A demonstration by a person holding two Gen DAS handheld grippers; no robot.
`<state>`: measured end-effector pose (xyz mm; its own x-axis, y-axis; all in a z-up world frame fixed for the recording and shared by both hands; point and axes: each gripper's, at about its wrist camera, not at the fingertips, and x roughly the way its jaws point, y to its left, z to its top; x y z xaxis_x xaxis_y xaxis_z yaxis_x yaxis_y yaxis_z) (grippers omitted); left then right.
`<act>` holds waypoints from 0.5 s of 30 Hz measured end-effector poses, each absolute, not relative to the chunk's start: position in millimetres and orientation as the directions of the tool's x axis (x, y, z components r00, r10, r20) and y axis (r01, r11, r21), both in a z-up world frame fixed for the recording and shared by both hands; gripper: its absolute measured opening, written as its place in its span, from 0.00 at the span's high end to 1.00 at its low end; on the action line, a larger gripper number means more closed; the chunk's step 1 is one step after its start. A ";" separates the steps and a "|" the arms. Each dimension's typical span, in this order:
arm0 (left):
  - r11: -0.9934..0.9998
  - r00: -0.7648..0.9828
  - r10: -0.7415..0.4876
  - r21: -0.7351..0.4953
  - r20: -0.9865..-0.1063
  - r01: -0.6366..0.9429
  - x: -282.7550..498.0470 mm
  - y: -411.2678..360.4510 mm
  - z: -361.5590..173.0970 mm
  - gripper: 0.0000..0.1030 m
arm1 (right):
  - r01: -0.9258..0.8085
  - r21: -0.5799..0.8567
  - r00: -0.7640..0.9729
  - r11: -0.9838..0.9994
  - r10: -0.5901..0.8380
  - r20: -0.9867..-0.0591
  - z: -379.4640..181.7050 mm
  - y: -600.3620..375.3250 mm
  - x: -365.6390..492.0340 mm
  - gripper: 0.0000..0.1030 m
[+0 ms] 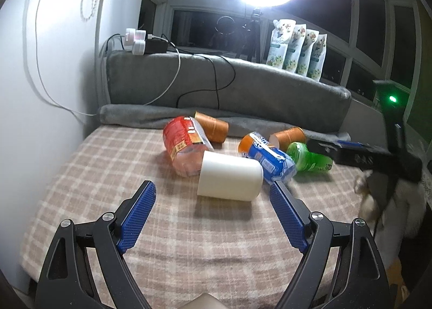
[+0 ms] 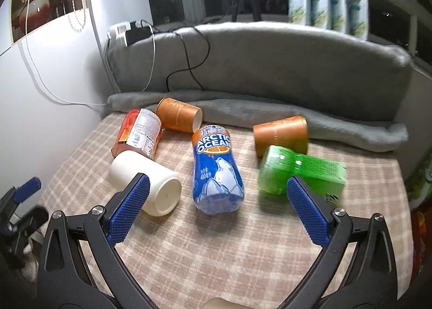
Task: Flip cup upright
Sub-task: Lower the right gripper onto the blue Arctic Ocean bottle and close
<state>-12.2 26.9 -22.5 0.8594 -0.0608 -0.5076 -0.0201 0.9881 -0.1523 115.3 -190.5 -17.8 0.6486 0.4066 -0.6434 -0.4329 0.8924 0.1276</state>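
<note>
On the checked blanket [image 1: 81, 174] the white cup [image 1: 229, 178] lies on its side, just ahead of left gripper [image 1: 213, 195]; both grippers' jaws wide, empty. Approach step, prob.; next: straddle cup w/ left, close, tip upright.

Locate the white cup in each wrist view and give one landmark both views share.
Left wrist view: the white cup lies on its side at centre, just beyond the open left gripper.
Right wrist view: the white cup lies left of centre, its closed base toward the camera, partly behind the right gripper's left finger.
Shared landmark: the blue Arctic Ocean bottle, immediately right of the cup.
</note>
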 end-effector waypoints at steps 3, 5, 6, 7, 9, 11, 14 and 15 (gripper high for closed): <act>0.987 0.853 -0.062 -0.162 -0.518 -0.026 -12.5 30.4 -24.9 0.16 | -0.443 0.144 0.610 0.885 0.415 -0.675 -22.5 -185.5 133.4 0.00; 0.986 0.851 -0.061 -0.164 -0.522 -0.030 -12.1 33.0 -26.7 0.16 | -0.452 0.170 0.573 0.875 0.431 -0.697 -26.8 -182.1 147.4 0.04; 0.986 0.850 -0.059 -0.165 -0.524 -0.033 -12.2 34.5 -27.4 0.16 | -0.455 0.177 0.556 0.873 0.434 -0.709 -28.5 -180.1 153.9 0.07; 0.985 0.849 -0.058 -0.167 -0.526 -0.036 -11.7 36.1 -28.0 0.16 | -0.458 0.187 0.535 0.869 0.437 -0.723 -30.7 -178.0 161.1 0.11; 0.985 0.848 -0.054 -0.169 -0.528 -0.043 -11.3 38.3 -29.1 0.16 | -0.463 0.214 0.494 0.860 0.451 -0.744 -35.1 -172.7 175.1 0.12; 0.984 0.847 -0.051 -0.171 -0.530 -0.048 -10.6 41.6 -30.5 0.16 | -0.465 0.237 0.459 0.853 0.462 -0.759 -39.4 -167.7 187.6 0.15; 0.983 0.846 -0.044 -0.173 -0.531 -0.058 -10.3 45.6 -32.1 0.16 | -0.467 0.255 0.411 0.847 0.463 -0.785 -48.1 -158.1 205.6 0.23; 0.983 0.846 -0.041 -0.173 -0.532 -0.061 -10.2 47.1 -32.5 0.16 | -0.470 0.250 0.402 0.846 0.458 -0.793 -50.4 -154.5 209.2 0.25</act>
